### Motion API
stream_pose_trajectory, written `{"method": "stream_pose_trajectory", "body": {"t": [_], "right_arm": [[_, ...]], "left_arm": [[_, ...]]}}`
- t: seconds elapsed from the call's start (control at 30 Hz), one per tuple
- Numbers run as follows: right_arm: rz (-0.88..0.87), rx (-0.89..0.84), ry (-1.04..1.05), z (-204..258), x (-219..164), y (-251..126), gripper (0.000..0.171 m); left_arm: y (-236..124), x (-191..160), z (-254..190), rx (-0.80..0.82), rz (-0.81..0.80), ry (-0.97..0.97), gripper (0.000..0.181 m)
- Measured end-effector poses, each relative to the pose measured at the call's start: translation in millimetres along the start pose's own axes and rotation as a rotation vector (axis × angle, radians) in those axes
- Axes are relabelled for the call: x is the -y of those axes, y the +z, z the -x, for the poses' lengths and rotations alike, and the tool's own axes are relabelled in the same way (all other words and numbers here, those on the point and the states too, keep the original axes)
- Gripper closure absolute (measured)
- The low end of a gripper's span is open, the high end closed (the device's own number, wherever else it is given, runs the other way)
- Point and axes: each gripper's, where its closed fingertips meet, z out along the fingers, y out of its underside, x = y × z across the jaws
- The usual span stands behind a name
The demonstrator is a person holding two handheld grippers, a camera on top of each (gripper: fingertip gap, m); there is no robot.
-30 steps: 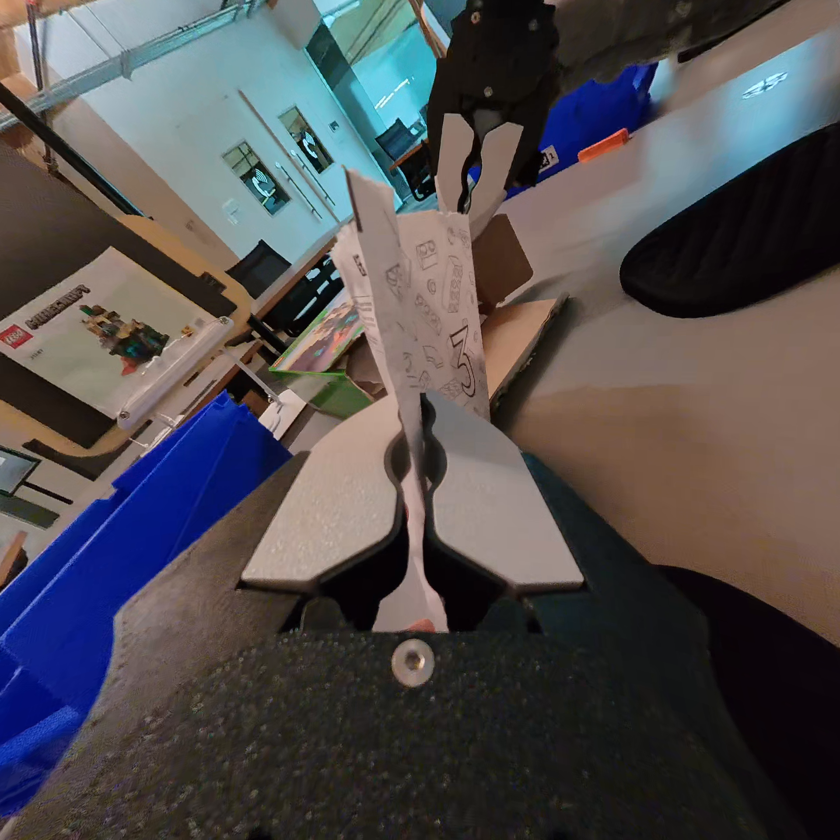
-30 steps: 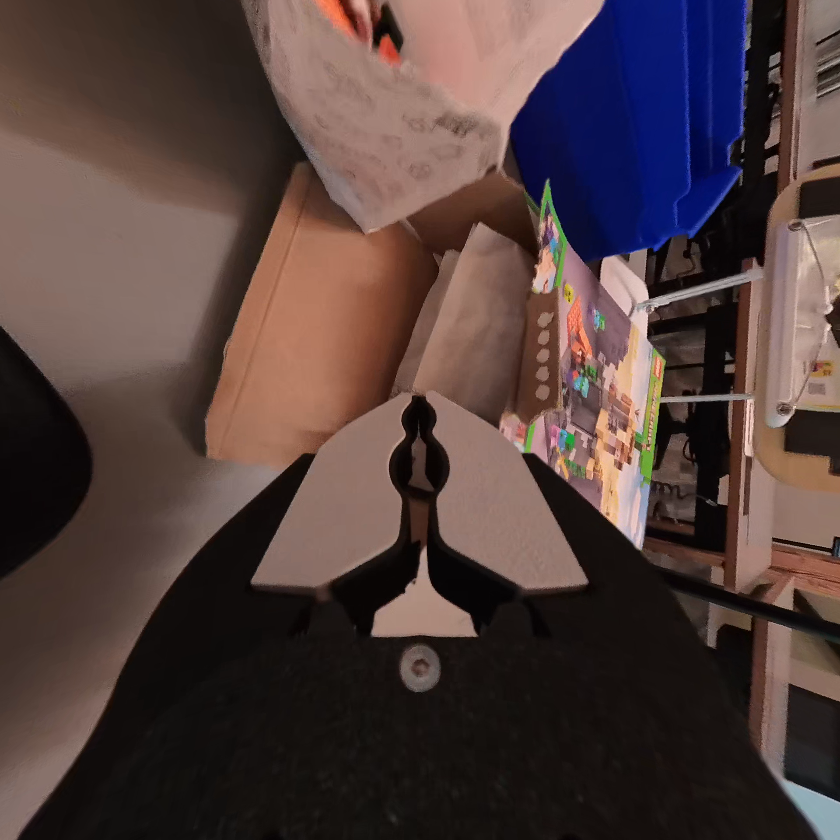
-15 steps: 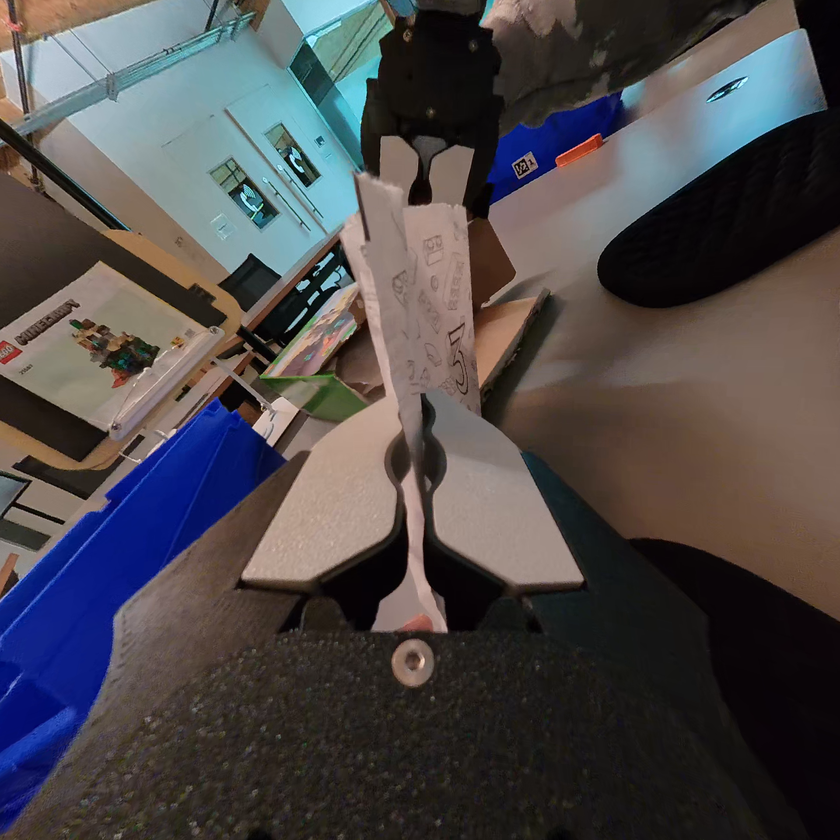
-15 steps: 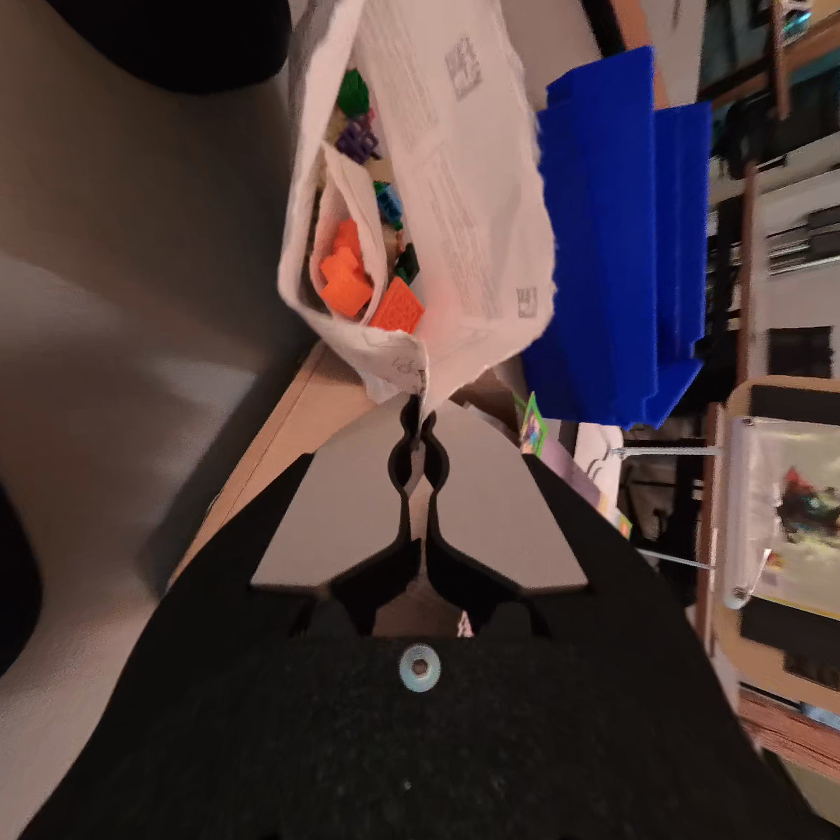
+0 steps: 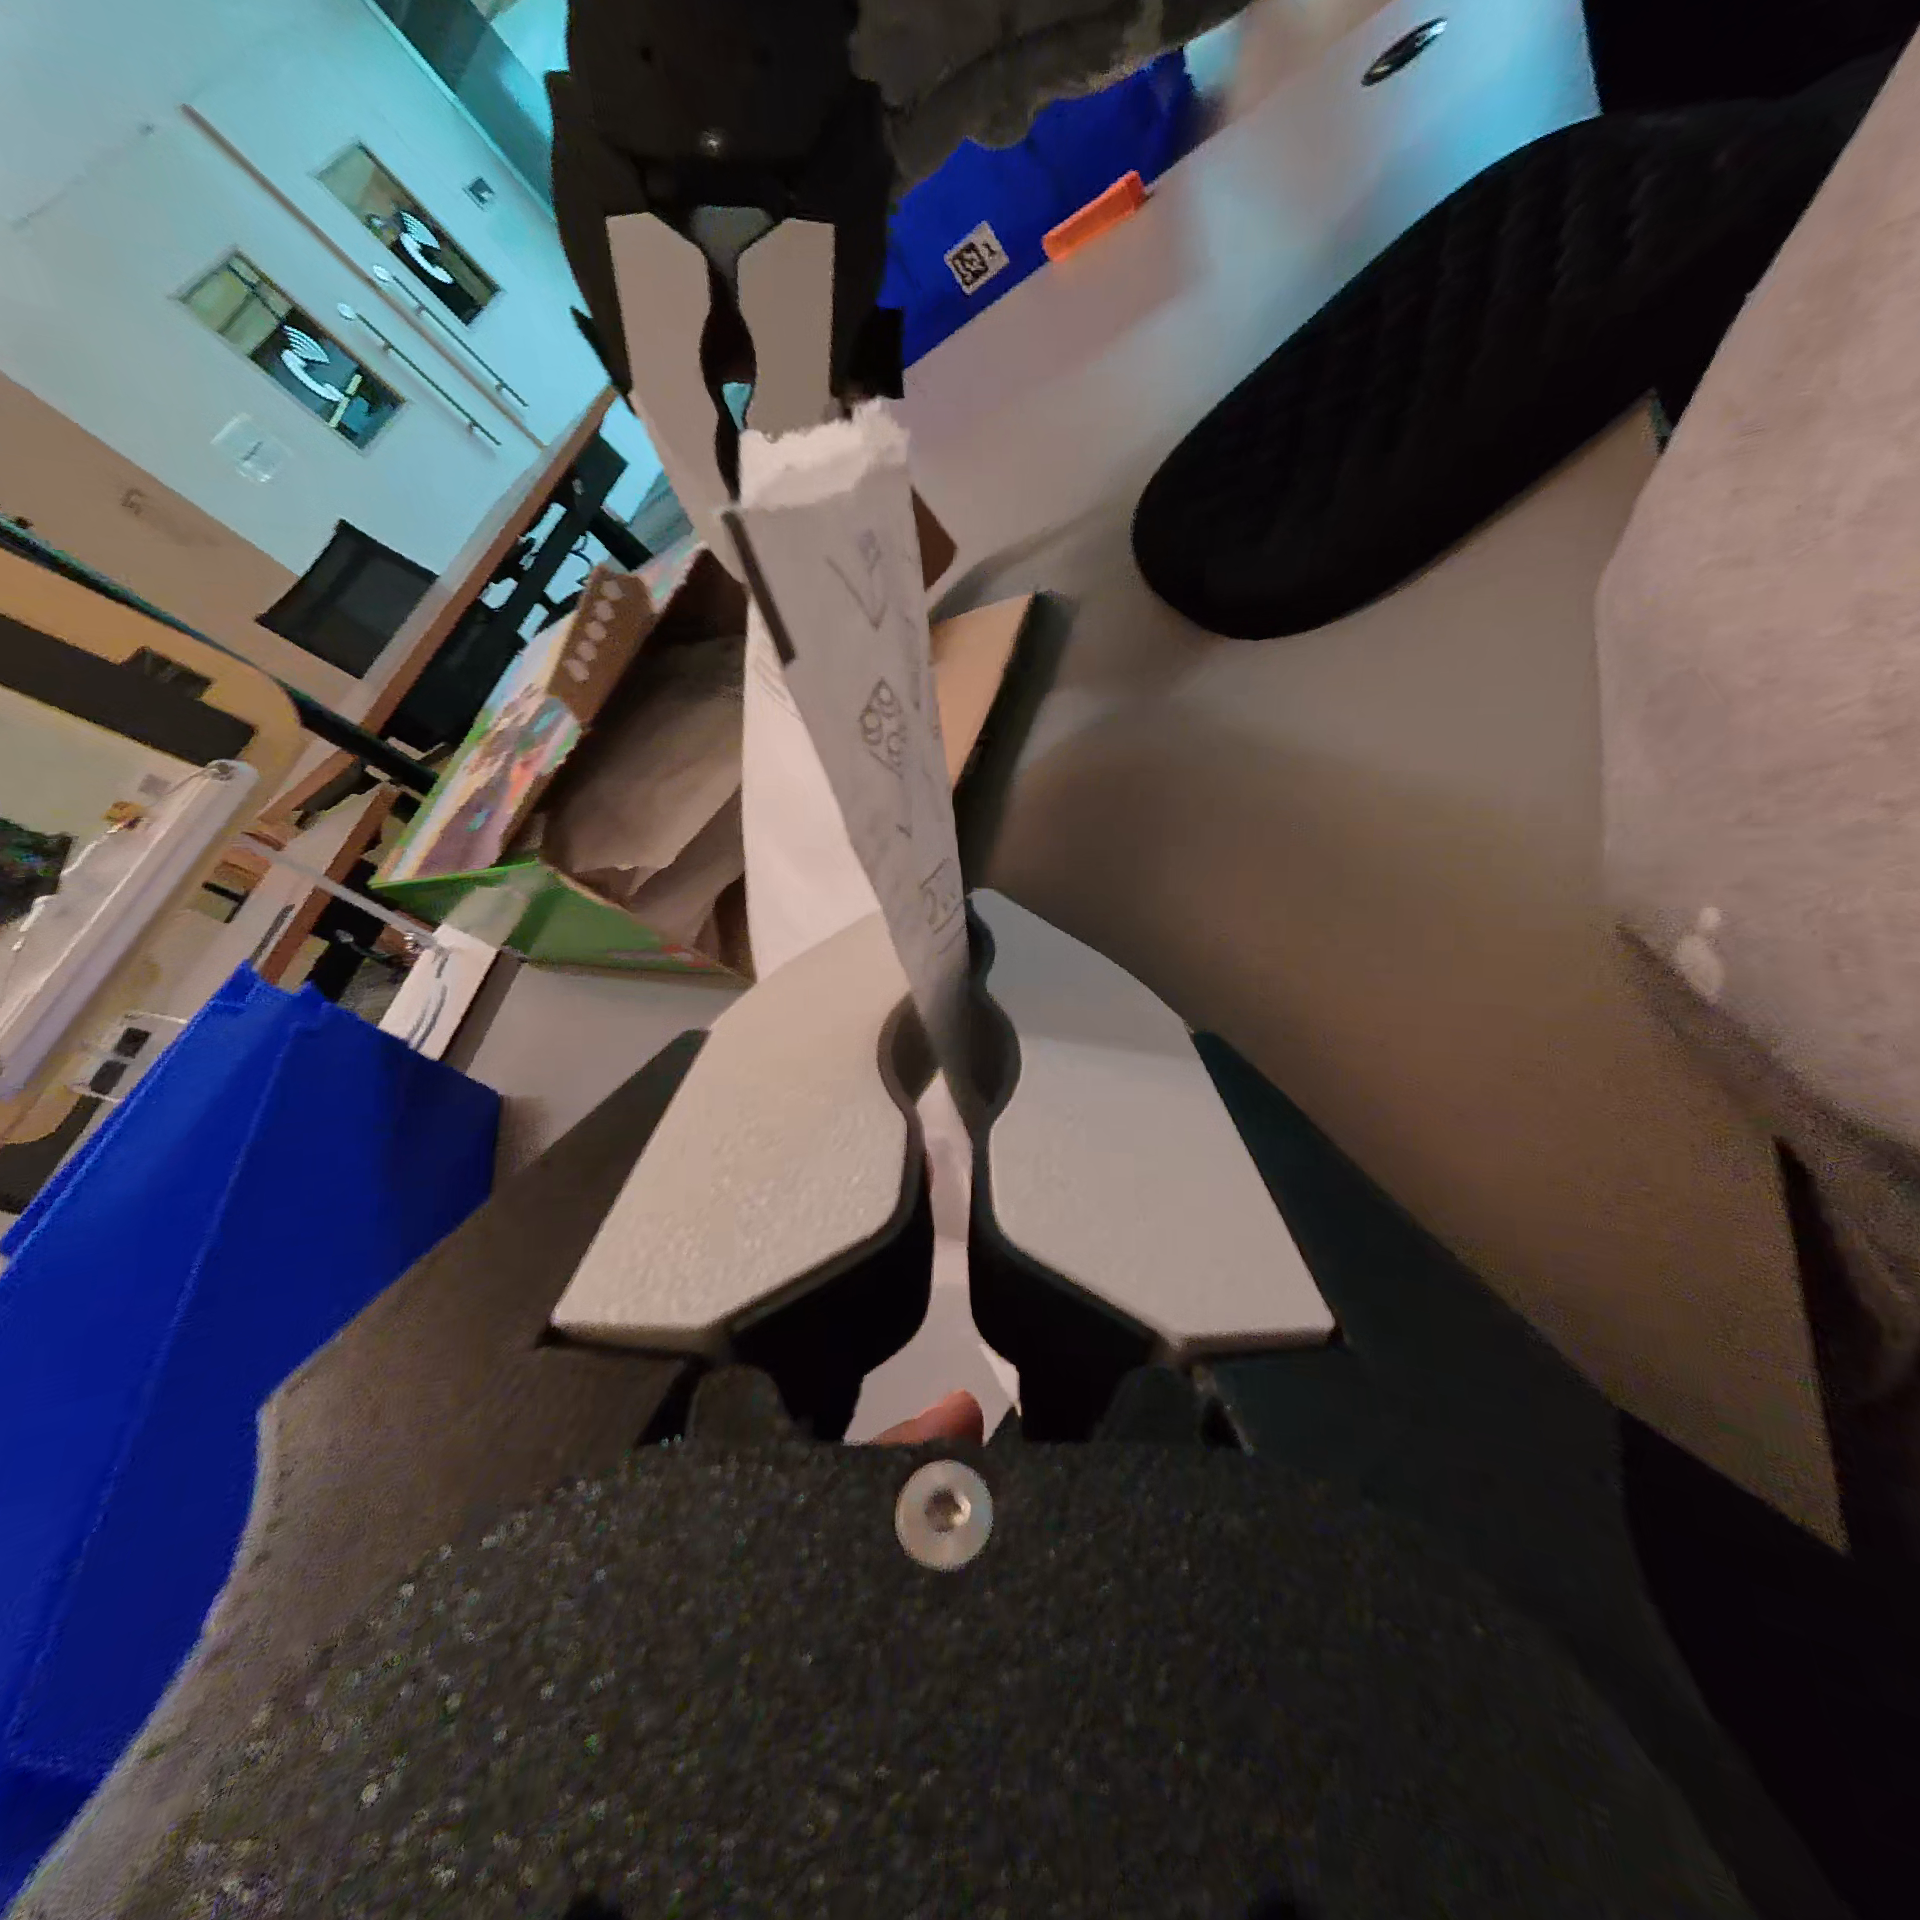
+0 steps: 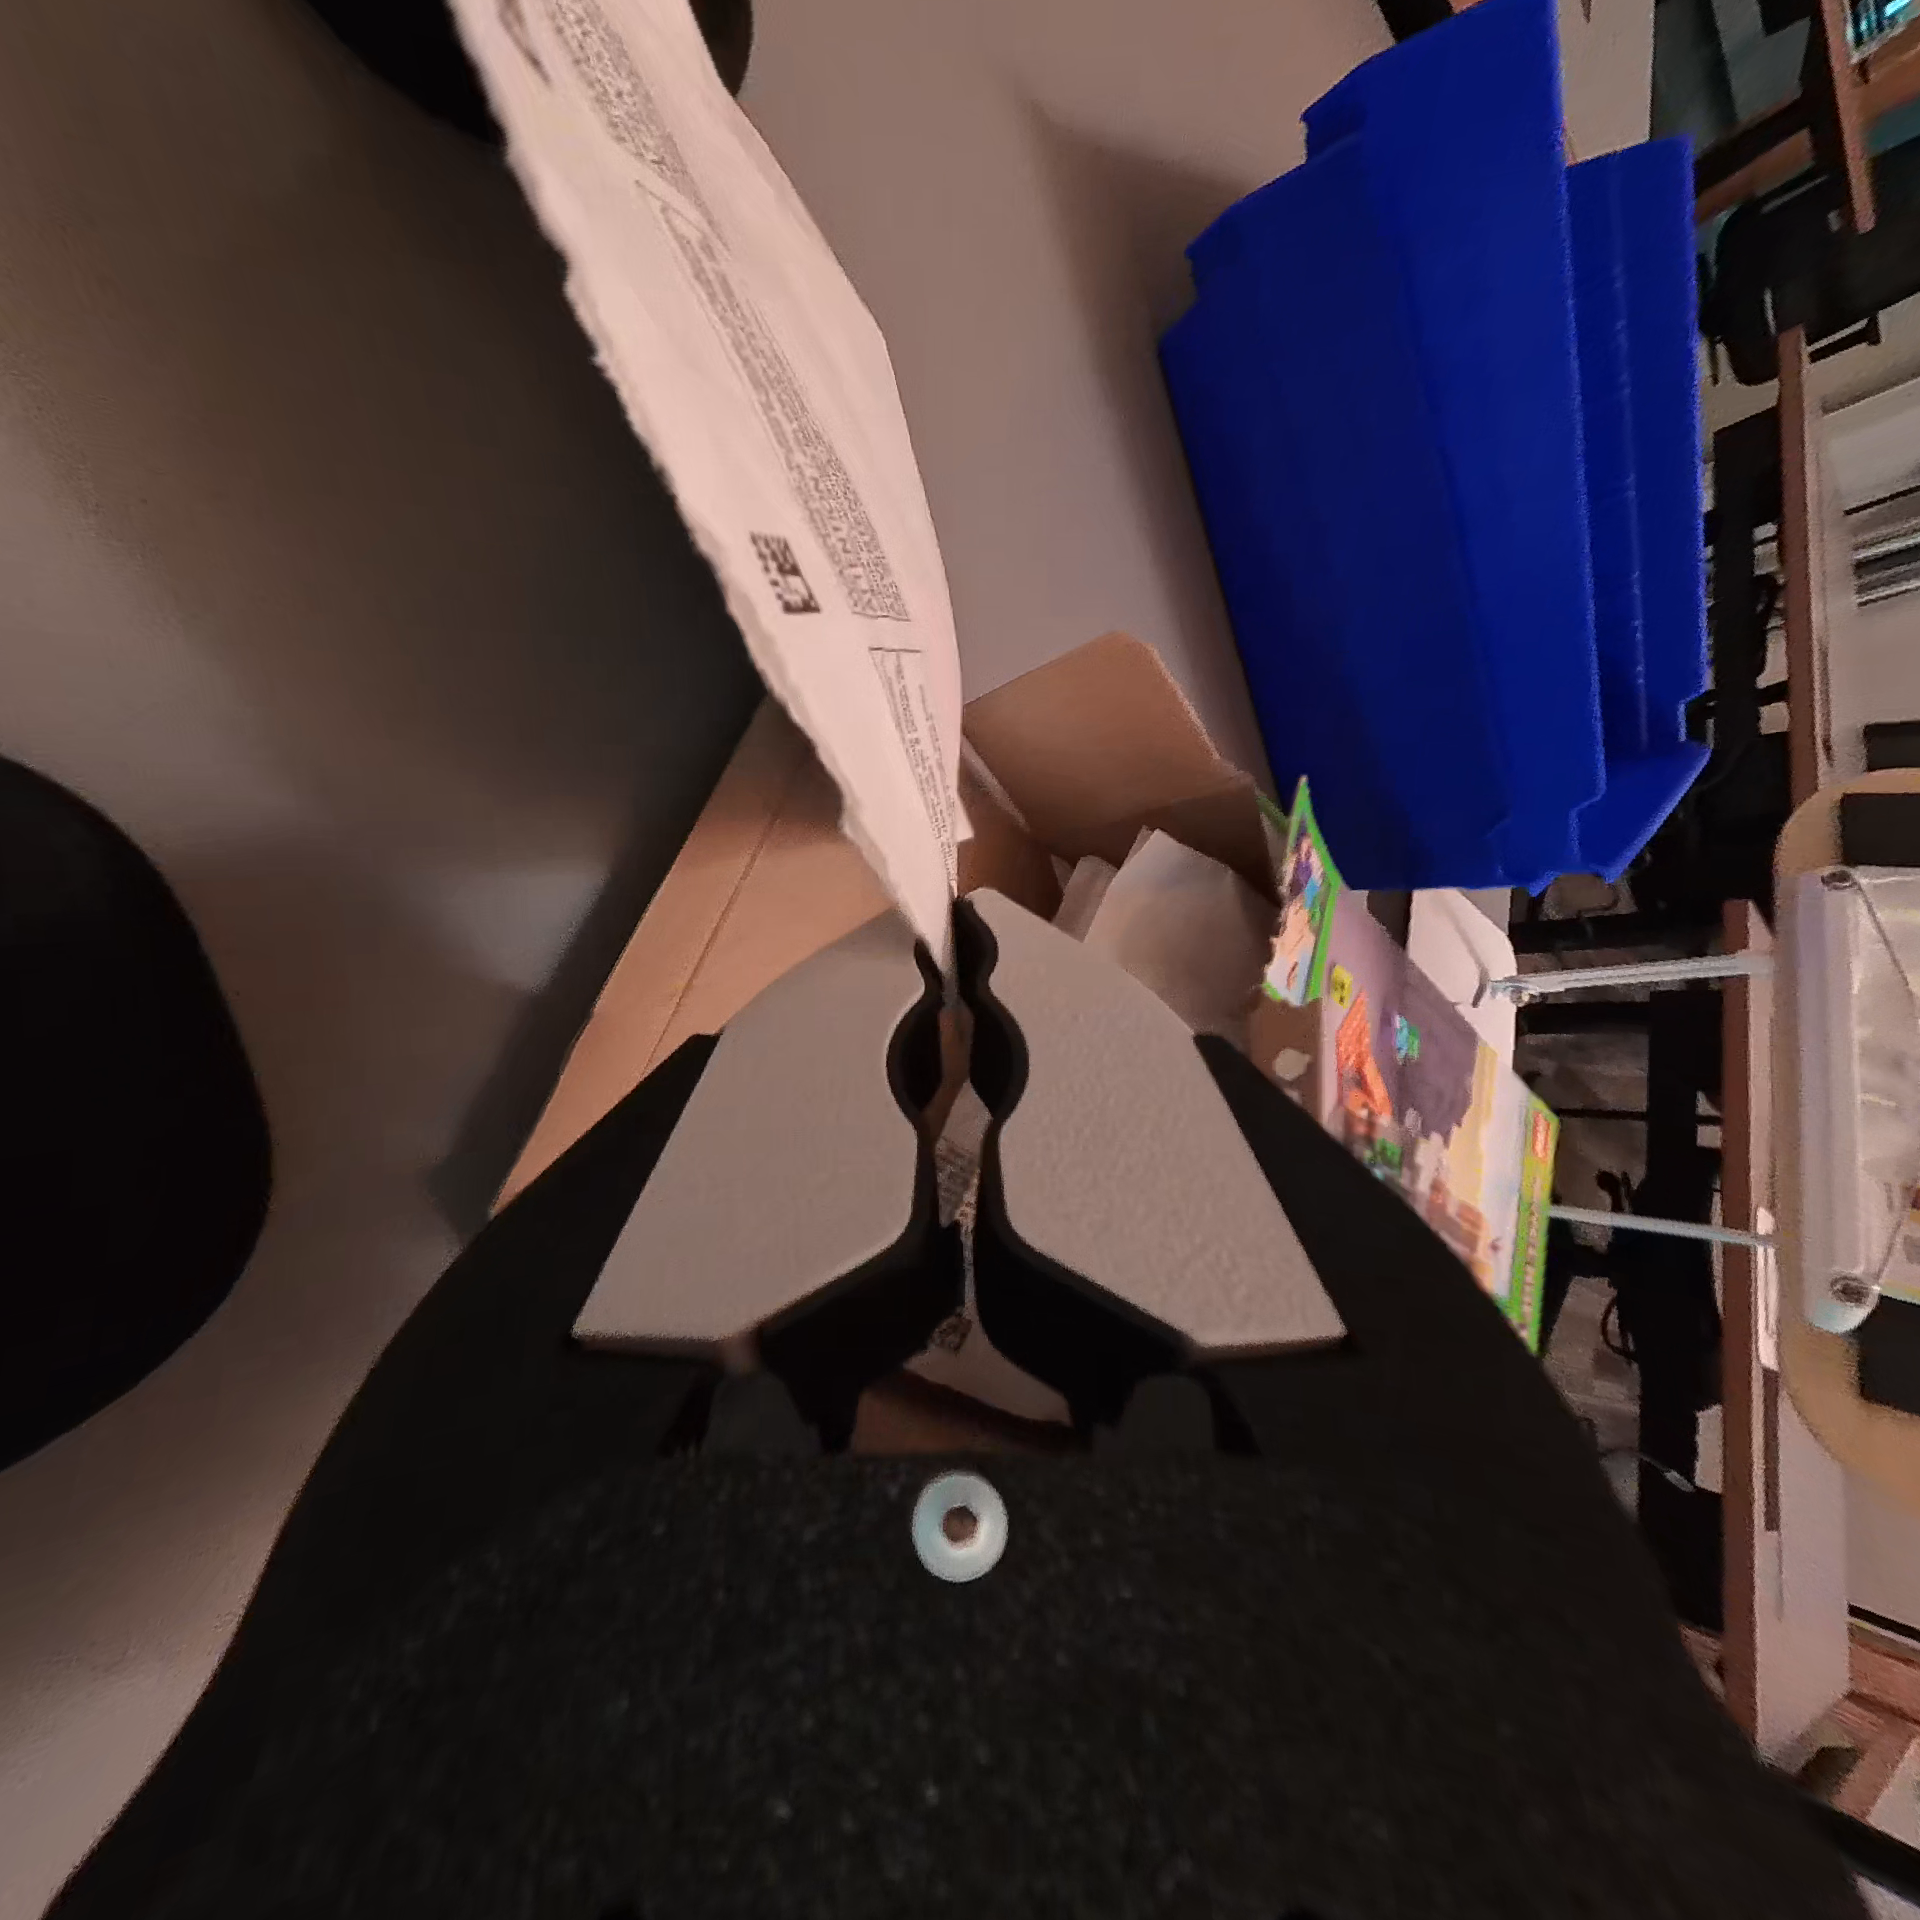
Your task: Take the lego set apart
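Lighting: dim and warm over the table point(image 6: 260, 520) beneath my claws; cold cyan daylight on the far wall point(image 5: 125, 125) ahead-left of my left claw point(image 5: 948, 997). Shadows: soft, dark pools under the paper bag point(image 6: 748, 416). Blur: right view smeared with motion, print unreadable. Distortion: wide-angle bowing at every edge; my own black housings loom large and grainy.
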Motion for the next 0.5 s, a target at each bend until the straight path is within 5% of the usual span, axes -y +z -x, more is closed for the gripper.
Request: {"method": "stream_pose_trajectory", "body": {"t": [0.2,0.3,0.5], "right_arm": [[0.086,-0.103,-0.015,8.8,-7.3,-4.7,0.169],[0.123,-0.118,0.052,13.1,-18.6,-5.0,0.135],[0.086,-0.128,-0.012,10.9,4.9,12.4,0.111]], "left_arm": [[3.1,0.9,-8.4,-0.031,-0.003,-0.045,0.181],[-2.1,-0.2,-6.2,-0.029,-0.024,-0.047,0.181],[-7.2,-1.3,-3.6,-0.057,-0.06,-0.069,0.181]]}}
